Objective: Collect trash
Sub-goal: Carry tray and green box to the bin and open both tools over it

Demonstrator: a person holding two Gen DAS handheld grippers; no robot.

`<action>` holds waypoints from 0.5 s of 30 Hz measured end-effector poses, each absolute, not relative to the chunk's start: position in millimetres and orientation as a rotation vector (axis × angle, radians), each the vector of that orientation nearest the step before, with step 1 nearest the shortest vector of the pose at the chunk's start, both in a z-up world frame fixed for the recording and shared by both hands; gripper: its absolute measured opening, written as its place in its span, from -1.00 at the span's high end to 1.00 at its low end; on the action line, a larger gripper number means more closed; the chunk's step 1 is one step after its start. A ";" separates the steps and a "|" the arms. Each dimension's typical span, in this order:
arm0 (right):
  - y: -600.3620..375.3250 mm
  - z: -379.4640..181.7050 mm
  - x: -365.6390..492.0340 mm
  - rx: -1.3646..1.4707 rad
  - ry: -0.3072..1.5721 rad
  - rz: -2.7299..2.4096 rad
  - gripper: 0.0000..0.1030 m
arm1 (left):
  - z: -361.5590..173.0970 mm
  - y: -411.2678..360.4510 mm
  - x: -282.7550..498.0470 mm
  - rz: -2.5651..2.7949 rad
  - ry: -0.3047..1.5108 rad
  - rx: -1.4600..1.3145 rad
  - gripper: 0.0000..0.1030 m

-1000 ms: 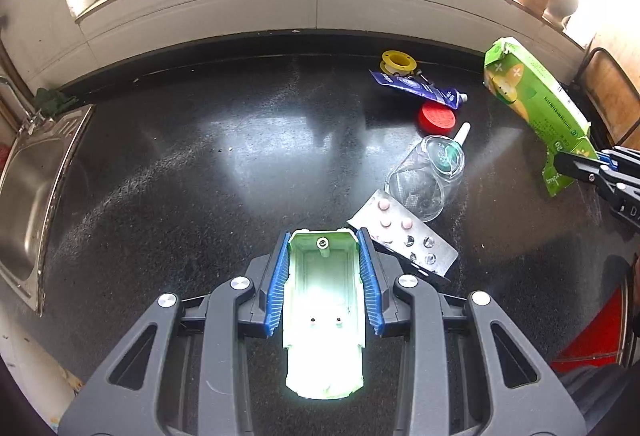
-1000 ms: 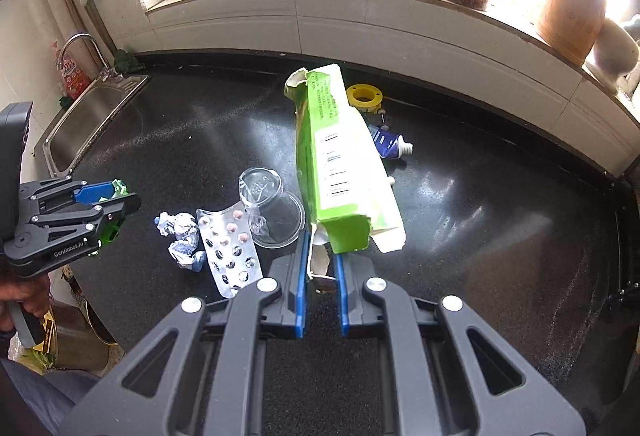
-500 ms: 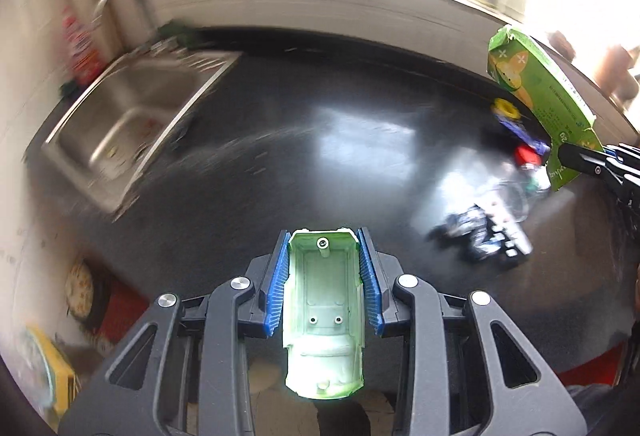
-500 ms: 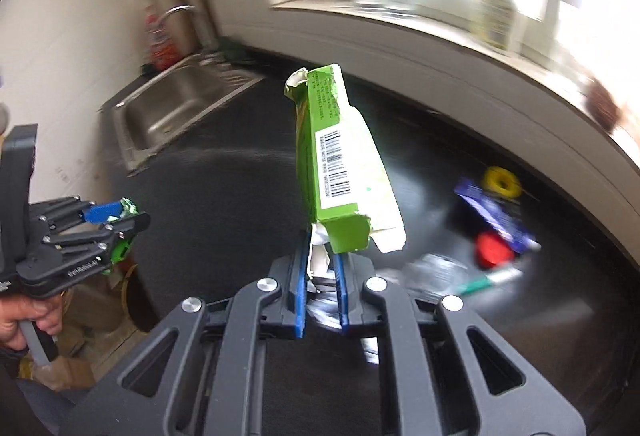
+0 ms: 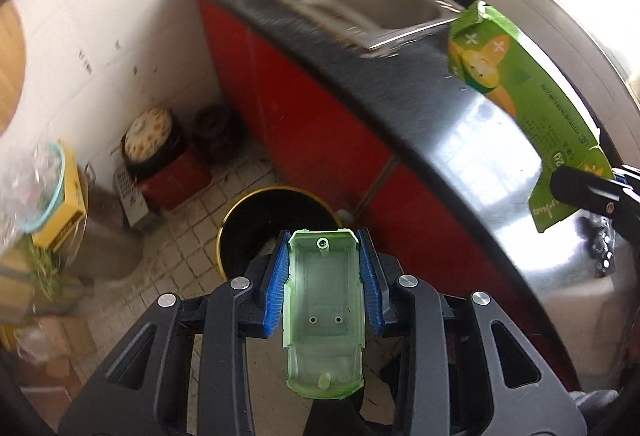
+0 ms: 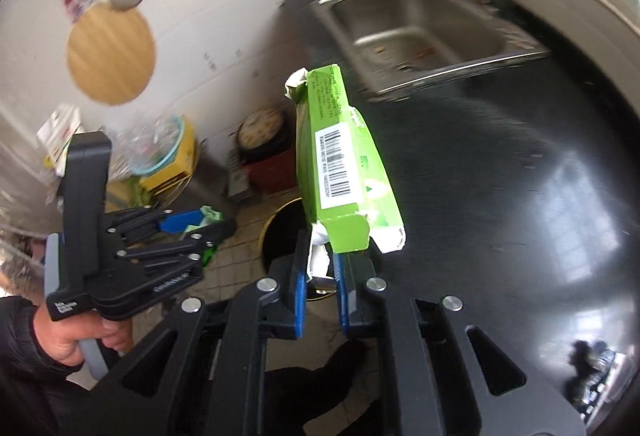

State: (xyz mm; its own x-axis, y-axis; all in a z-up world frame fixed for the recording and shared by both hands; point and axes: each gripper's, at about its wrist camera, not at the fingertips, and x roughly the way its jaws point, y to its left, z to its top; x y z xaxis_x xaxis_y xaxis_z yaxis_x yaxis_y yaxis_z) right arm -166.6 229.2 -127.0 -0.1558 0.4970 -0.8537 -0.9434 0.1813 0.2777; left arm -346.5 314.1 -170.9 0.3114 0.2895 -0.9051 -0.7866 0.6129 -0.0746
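My left gripper (image 5: pixel 324 252) is shut on a pale green plastic casing (image 5: pixel 324 316) and holds it over a black bin with a yellow rim (image 5: pixel 276 228) on the tiled floor. My right gripper (image 6: pixel 320 264) is shut on the torn end of a green carton (image 6: pixel 344 171), which stands up from the jaws beside the counter edge. The carton also shows in the left wrist view (image 5: pixel 524 103), and the left gripper in the right wrist view (image 6: pixel 208 224). The bin shows below the carton (image 6: pixel 280 232).
A black counter (image 6: pixel 500 175) with a steel sink (image 6: pixel 420 27) runs to the right over red cabinet doors (image 5: pixel 288 91). Pots, a red crate (image 5: pixel 172 171) and a yellow box (image 5: pixel 68 195) crowd the floor by the wall. Leftover litter (image 6: pixel 592 356) lies on the counter.
Both grippers have swung left, away from the counter's litter toward the floor bin, still holding the casing and the carton. The bin has come into view.
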 end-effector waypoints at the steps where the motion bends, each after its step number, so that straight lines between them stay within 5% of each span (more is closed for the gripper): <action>1: 241.5 -132.2 -177.3 -0.556 1.113 1.394 0.75 | -178.3 319.2 -355.5 0.774 1.021 -0.593 0.37; 15: 326.8 -220.3 -252.2 -0.713 1.272 1.400 0.75 | -246.3 366.6 -398.7 0.814 1.040 -0.769 0.37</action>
